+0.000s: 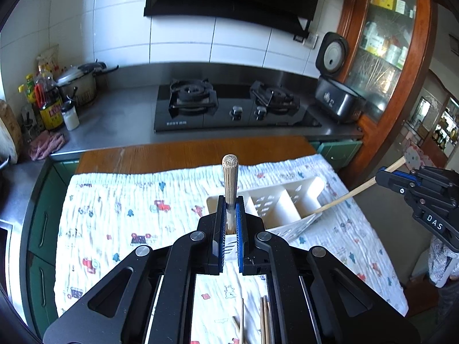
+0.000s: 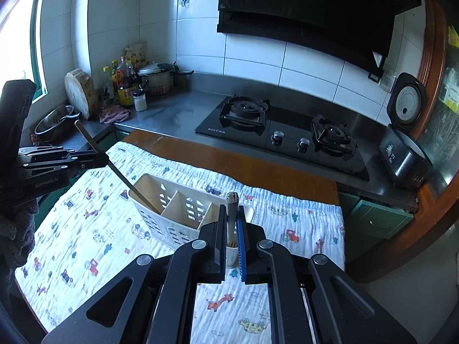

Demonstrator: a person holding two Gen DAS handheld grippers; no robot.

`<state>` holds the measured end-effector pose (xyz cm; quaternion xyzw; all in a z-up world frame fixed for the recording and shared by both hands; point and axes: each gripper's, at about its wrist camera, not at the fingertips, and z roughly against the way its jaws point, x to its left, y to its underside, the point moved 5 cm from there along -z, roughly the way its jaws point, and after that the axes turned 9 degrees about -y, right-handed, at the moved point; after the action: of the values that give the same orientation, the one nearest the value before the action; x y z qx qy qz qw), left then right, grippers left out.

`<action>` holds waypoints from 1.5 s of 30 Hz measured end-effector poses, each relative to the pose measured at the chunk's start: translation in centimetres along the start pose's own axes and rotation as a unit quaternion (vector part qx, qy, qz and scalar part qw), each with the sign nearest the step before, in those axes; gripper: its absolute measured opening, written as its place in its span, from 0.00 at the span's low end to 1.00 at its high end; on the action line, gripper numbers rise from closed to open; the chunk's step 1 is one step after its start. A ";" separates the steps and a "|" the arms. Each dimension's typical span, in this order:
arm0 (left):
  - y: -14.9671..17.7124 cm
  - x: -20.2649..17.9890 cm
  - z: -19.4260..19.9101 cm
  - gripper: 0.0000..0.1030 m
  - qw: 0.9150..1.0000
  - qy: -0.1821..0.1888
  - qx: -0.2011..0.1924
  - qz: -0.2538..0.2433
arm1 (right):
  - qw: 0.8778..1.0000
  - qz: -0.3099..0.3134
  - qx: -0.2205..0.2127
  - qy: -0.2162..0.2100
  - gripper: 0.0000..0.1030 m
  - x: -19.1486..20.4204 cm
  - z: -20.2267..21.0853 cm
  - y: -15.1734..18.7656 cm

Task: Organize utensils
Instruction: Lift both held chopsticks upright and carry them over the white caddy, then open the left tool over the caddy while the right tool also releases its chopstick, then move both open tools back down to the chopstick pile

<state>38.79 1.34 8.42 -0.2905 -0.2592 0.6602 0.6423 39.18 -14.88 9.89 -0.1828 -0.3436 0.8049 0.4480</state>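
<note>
Chopsticks are clamped in both grippers: the left gripper (image 1: 230, 215) pinches one bamboo chopstick (image 1: 230, 177) at frame centre, its lower end dropping into the white utensil caddy (image 1: 282, 200) just beyond. The right gripper (image 2: 231, 223) is likewise closed on a second chopstick (image 2: 231, 200) whose tip enters the caddy's near compartment. More loose chopsticks (image 1: 265, 319) lie on the printed cloth (image 1: 114, 215) at the left view's lower centre. A gas hob (image 1: 229, 109) sits behind.
</note>
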 end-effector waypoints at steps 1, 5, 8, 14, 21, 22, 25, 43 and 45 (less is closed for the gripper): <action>0.1 0.0 -0.4 0.05 1.000 -0.001 0.004 -0.001 | 1.000 -0.001 0.002 0.001 0.06 0.0 -0.2 0.1; 0.5 0.1 -1.6 0.06 1.000 -0.003 0.017 0.004 | 1.000 -0.009 0.008 0.002 0.06 -0.7 -1.2 0.3; 0.8 0.3 -2.2 0.06 1.000 -0.005 0.023 0.004 | 1.000 -0.013 0.010 0.002 0.06 -1.0 -1.5 0.5; 1.2 -0.2 -2.4 0.07 1.000 -0.005 0.022 0.000 | 1.000 -0.017 0.005 0.005 0.07 -1.4 -1.4 0.6; 0.9 -0.4 -1.0 0.27 1.000 -0.008 0.007 0.000 | 1.000 -0.016 -0.017 0.010 0.12 -1.5 0.3 0.4; 0.9 -0.5 -0.7 0.28 1.000 -0.008 0.003 -0.001 | 1.000 -0.016 -0.022 0.011 0.14 -1.5 0.7 0.4; 0.9 -0.6 0.8 0.28 1.000 -0.006 -0.010 -0.001 | 0.999 -0.012 -0.041 0.018 0.19 -1.2 2.3 0.4; 10.6 0.7 8.6 0.43 0.999 -0.007 -0.046 0.012 | 0.998 0.003 -0.069 -0.001 0.36 4.9 7.7 10.1; 12.5 0.8 8.9 0.43 0.999 -0.015 -0.044 0.008 | 0.998 0.002 -0.064 -0.005 0.36 5.8 7.4 12.0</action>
<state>23.68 1.91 5.59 -0.3107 -0.2953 0.6578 0.6193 24.50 -17.22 6.53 -0.2075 -0.3963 0.7832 0.4318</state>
